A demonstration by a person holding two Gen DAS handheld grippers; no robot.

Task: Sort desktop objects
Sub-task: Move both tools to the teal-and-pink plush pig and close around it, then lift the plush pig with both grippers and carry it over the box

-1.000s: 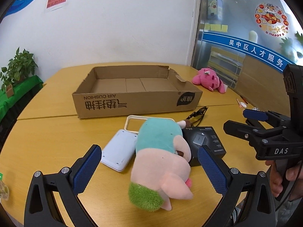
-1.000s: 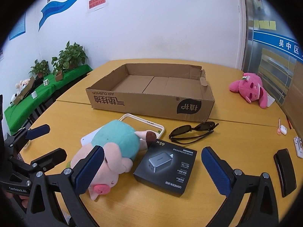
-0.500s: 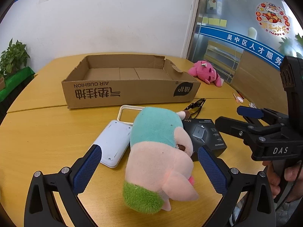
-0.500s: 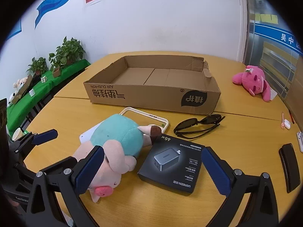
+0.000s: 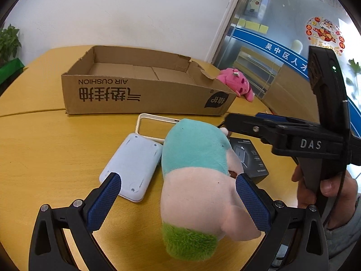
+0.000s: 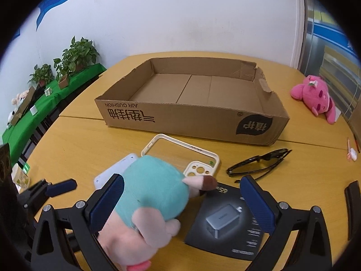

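Table (image 5: 45,140) spans both views, yellow wood. Cardboard box (image 5: 144,94) sits ahead of both grippers, open top, nothing visible inside. Plush pig (image 5: 198,171), teal body, pink head, green tuft, lies between the left gripper (image 5: 178,201) fingers; jaws wide apart, right pad touching or just beside the pig's head, left pad well clear. Right gripper (image 6: 180,203) also spread wide, left pad against or just beside the pig's teal back (image 6: 153,185), right pad over the black charger box (image 6: 227,223), cannot tell if touching.

Pale blue device (image 5: 133,167) lies ahead-left of the left gripper, just beside the pig; right view shows only a corner of it (image 6: 112,171). Pink plush (image 6: 315,97) far ahead-right, beside the box. Phone case (image 6: 182,153) ahead between pig and box; right view shows its camera cutouts, left view only the frame (image 5: 155,122).

Only right view shows sunglasses (image 6: 259,164), ahead-right of the right gripper, plus potted plants (image 6: 76,54) far left on a green shelf. Only left view shows the hand (image 5: 327,187) holding the right gripper's handle.
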